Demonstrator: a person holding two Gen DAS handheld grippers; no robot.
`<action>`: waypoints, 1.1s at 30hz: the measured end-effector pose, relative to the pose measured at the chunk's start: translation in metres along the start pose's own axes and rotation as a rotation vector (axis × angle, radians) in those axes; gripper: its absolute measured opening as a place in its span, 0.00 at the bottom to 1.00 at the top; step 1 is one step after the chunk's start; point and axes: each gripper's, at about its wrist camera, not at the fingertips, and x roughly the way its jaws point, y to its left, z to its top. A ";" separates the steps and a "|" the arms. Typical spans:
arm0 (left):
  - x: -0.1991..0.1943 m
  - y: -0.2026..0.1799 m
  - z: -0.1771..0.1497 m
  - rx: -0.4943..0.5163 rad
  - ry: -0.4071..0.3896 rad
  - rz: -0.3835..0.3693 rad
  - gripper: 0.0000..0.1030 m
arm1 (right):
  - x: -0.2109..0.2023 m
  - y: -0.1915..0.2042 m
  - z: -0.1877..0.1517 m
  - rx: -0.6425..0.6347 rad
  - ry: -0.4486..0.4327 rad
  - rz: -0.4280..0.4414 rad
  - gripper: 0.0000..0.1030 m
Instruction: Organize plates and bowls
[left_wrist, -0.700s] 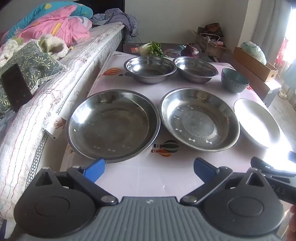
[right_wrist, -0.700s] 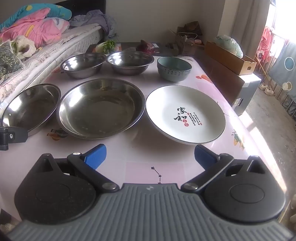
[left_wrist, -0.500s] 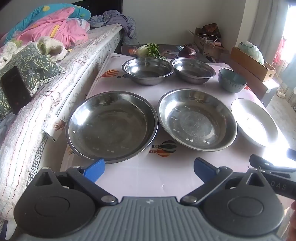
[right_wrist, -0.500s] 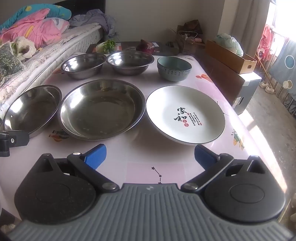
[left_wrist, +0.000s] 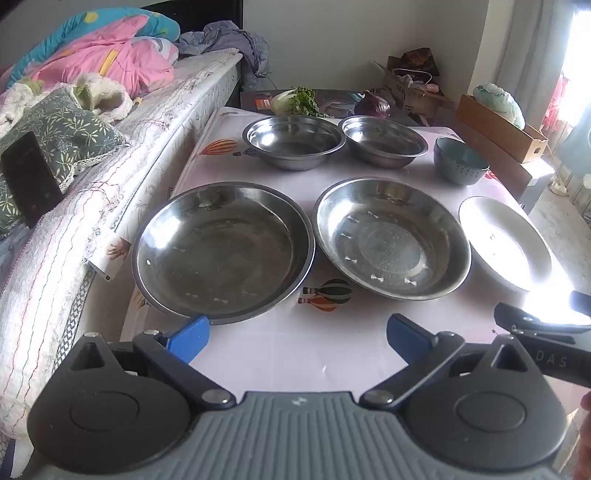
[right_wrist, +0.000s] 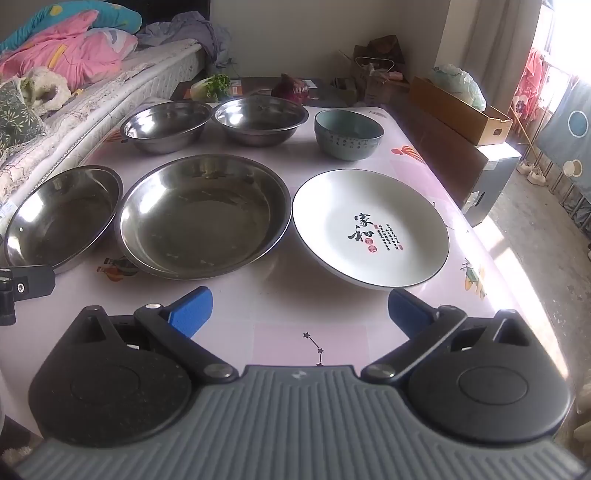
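Over the near edge of the table (right_wrist: 310, 306), the right gripper (right_wrist: 299, 306) hangs with its blue pads spread wide and nothing between them, tilted down toward the white plate (right_wrist: 369, 225). That plate serves as the landmark. The left gripper (left_wrist: 297, 338) is just as wide and just as empty, off to the plate's left, hovering before the two large steel plates.

Left of the white plate, rims nearly touching, lies the middle steel plate (right_wrist: 203, 218); beyond that, at the table's bed-side edge, lies the far-left steel plate (left_wrist: 221, 251). Behind the white plate stands a teal bowl (right_wrist: 349, 133), and left of that bowl sit two steel bowls (right_wrist: 260, 120) side by side. All six pieces lie singly; none is stacked.

Against the frames of a moment ago, little has changed: both views have crept slightly forward and lower, so the dishes sit a touch larger and the left gripper's blue pad now comes up against the far-left steel plate's near rim in its view. No dish has shifted and neither gripper has closed. I judge that the sorting has yet to begin, and this is the approach to a first pick, probably one of the large plates to nest into its neighbour
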 end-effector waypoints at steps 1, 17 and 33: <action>0.000 0.000 0.000 0.000 0.001 -0.001 1.00 | 0.000 0.000 0.001 0.001 0.001 0.001 0.99; 0.002 0.000 -0.002 0.004 0.012 -0.005 1.00 | 0.000 -0.002 0.001 0.020 0.005 0.014 0.99; 0.003 -0.005 -0.005 0.021 0.037 -0.027 1.00 | 0.006 -0.001 0.000 0.023 0.023 0.027 0.99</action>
